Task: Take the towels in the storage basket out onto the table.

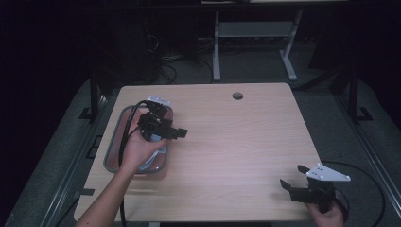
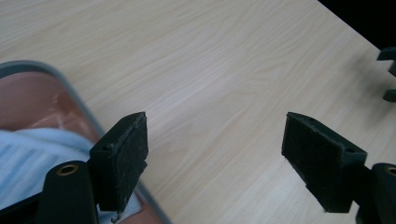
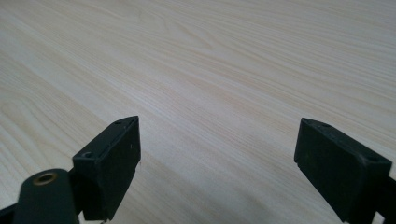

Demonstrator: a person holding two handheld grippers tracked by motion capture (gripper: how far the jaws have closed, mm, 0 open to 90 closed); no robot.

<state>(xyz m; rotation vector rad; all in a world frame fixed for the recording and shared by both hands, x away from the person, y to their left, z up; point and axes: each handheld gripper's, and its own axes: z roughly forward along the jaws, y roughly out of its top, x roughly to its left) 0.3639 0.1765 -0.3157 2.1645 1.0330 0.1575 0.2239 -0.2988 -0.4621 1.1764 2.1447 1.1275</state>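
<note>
high view: left gripper [image 1: 176, 134] hovers over a grey-rimmed tray [image 1: 113, 137] holding a pale blue cloth [image 2: 32, 154], jaws wide and empty; right gripper [image 1: 294, 177], equally wide, waits near the table [image 1: 236, 142] corner. nothing grasped yet; handling apparently remains.

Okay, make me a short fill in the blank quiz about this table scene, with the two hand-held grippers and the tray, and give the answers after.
1. The left hand-held gripper hovers over the tray's ____ edge.
2. The jaws of the right hand-held gripper are ____.
3. Inside the tray lies a pale ____ cloth.
4. The round hole sits near the table's ____ edge.

Missing words: right; open; blue; far
</note>
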